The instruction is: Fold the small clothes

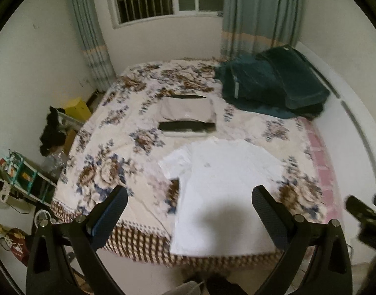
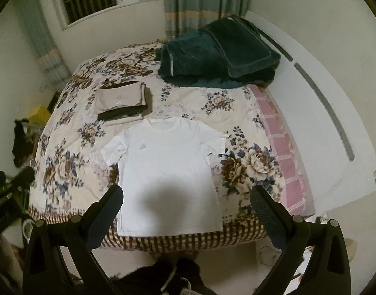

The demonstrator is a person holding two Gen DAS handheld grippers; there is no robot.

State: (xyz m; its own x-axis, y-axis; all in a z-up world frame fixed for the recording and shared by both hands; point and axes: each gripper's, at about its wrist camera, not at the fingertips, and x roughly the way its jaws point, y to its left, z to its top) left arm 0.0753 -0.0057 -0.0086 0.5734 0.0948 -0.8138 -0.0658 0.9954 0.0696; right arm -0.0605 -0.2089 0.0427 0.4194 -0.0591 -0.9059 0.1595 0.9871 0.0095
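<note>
On floral bed (image 2: 72, 162): white T-shirt (image 2: 168, 172) flat. Folded stack (image 2: 121, 100) at 11 o'clock, teal blanket (image 2: 212, 56) at 1. Left gripper (image 1: 189, 211) and right gripper (image 2: 186, 209) spread, empty.

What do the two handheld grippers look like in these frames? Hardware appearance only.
Left gripper: two black angled fingers with textured pads, a blue strip on the inner edge of one, silver pivot bolts on black linkage arms. Right gripper: same black fingers with dotted grip pads, silver bolts, no blue showing. No cables, sleeves or markings visible.
</note>
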